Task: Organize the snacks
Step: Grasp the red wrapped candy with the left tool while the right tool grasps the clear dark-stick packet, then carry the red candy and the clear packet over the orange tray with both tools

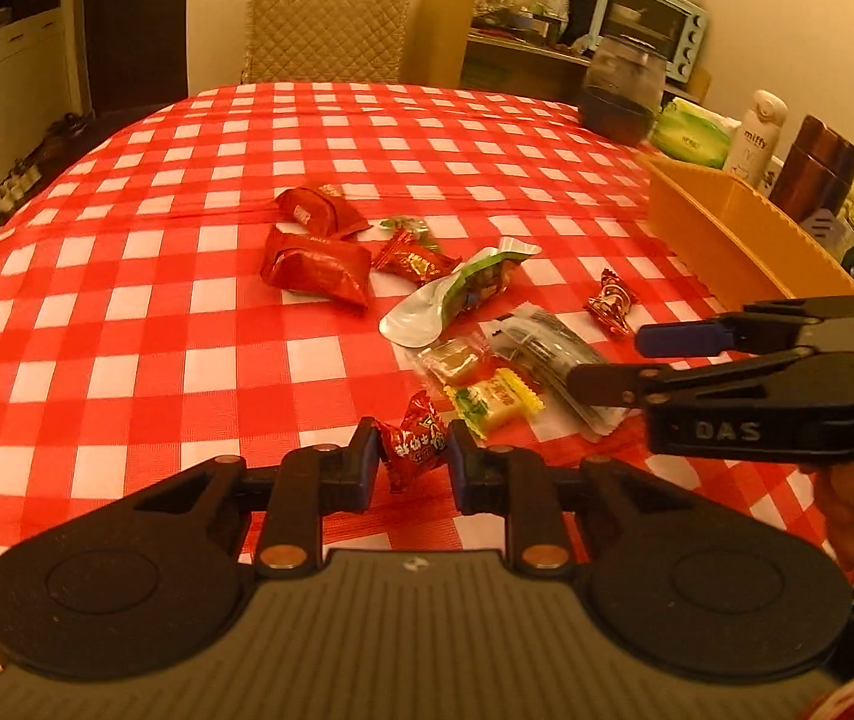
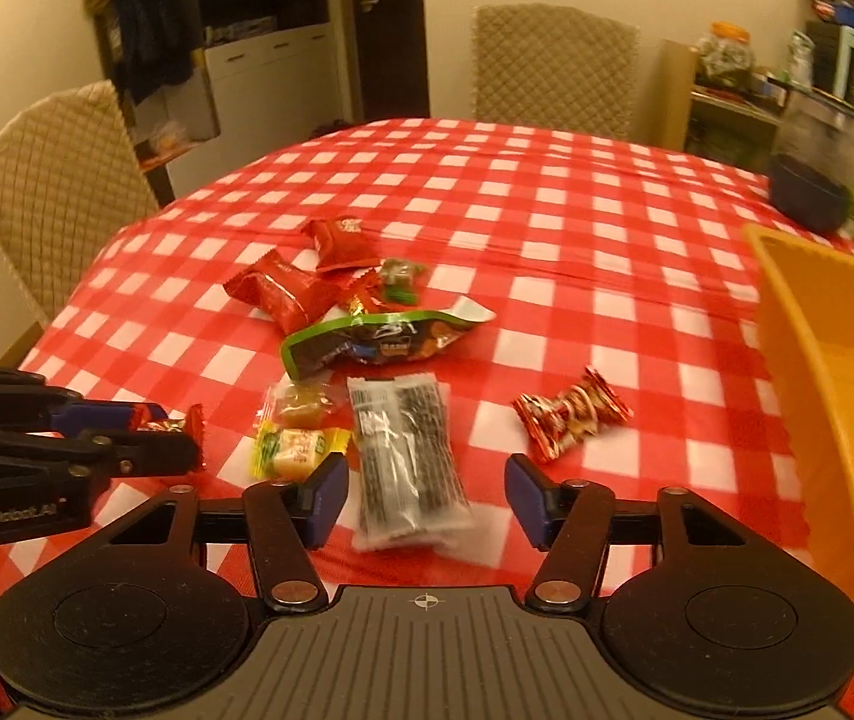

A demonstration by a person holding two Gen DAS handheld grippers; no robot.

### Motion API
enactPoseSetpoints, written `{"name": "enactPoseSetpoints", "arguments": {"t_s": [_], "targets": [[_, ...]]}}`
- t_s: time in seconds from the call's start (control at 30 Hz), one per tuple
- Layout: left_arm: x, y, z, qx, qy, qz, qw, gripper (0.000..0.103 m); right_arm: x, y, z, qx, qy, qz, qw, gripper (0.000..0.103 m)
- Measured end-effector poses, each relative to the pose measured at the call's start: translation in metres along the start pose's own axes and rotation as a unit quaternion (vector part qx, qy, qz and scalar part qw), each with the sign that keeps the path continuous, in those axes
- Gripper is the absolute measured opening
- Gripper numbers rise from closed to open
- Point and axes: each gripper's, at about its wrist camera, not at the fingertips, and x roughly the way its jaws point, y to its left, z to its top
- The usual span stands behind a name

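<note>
Checked red tablecloth point(image 1: 186, 276) carries loose snacks near the orange bin point(image 1: 727, 228), presumably their destination: left gripper point(image 1: 411, 459) is clamped on 1 red candy point(image 1: 414, 441), while right gripper point(image 2: 423, 495), jaws apart, straddles the clear black-printed packet point(image 2: 405, 456) to grasp it.

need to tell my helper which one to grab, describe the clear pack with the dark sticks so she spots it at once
On the red checked tablecloth, left of the orange bin, find the snack pile's near edge. The clear pack lies flat just ahead of the open right tongs. Unlike the red and yellow candies beside it, it is transparent and long, showing dark sticks.
</note>
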Motion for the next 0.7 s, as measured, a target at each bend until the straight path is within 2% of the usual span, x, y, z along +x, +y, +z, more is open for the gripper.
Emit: {"name": "enactPoseSetpoints", "arguments": {"t_s": [0.2, 0.4, 0.7], "targets": [[0.003, 0.003, -0.003, -0.009, 0.006, -0.004, 0.9999, 0.021, 0.018, 0.005, 0.005, -0.015, 0.018, 0.0, 1.0, 0.045], [0.003, 0.0, -0.004, -0.011, 0.005, -0.002, 0.9999, 0.021, 0.02, 0.01, 0.003, -0.021, 0.02, -0.005, 1.0, 0.038], [-0.007, -0.015, -0.001, -0.016, -0.012, 0.015, 0.9997, 0.021, -0.007, 0.012, -0.007, -0.019, 0.005, -0.027, 0.999, 0.037]]}}
